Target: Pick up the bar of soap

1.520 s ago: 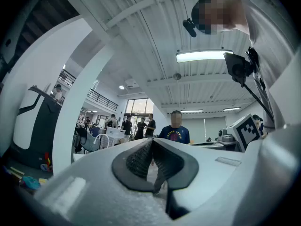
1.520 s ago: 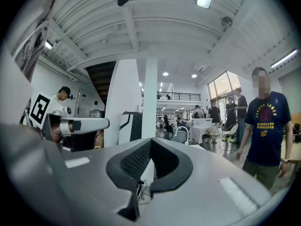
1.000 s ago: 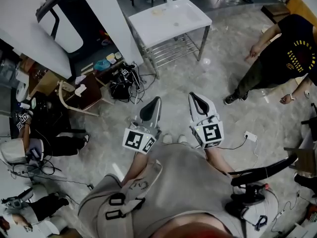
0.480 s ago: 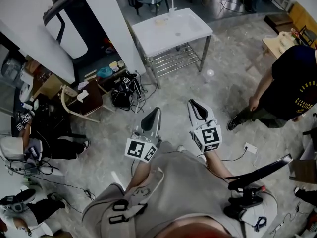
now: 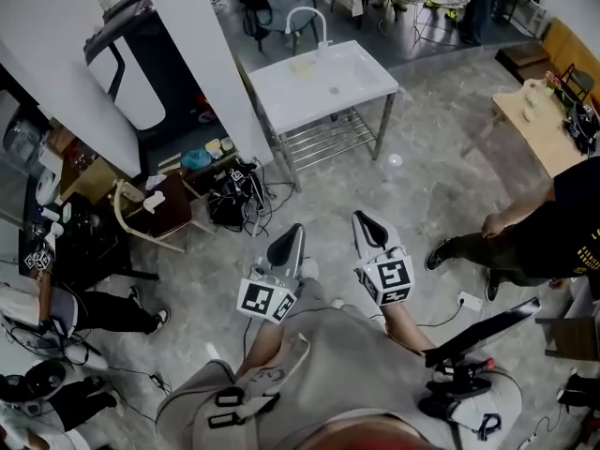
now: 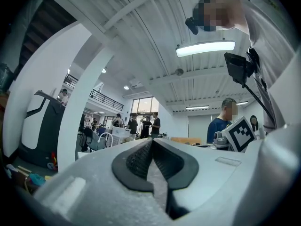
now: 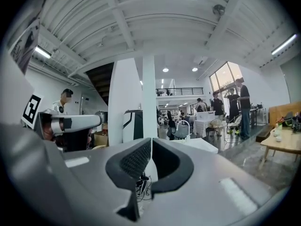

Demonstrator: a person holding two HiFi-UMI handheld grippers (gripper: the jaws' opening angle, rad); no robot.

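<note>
At the far side, beside the white pillar (image 5: 211,64): a white counter (image 5: 366,82) on a metal frame, with a tap (image 5: 314,22) at its far edge.
Soap: not clearly made out. A pale yellowish patch (image 5: 302,64) on the far-left part of the counter top may be the bar, but it is too small to tell.
Left gripper (image 5: 296,230): held near the body over bare floor, jaws pressed together, nothing between them.
Right gripper (image 5: 362,217): just beside the left one, also pressed together and empty.
Progress, as a judgement: the approach is not done. Both grippers are well apart from the counter.
Risk, path: a tangle of cables and bags (image 5: 234,195) lies on the floor near the counter's left leg, and could catch a foot on the walk up.
Risk, bystander: a person (image 5: 553,232) stands to the right, near the route.
Risk, grasp: jaws that arrive pressed together would shove the bar rather than take it. Wet soap may squirt out under a hard pinch.
</note>
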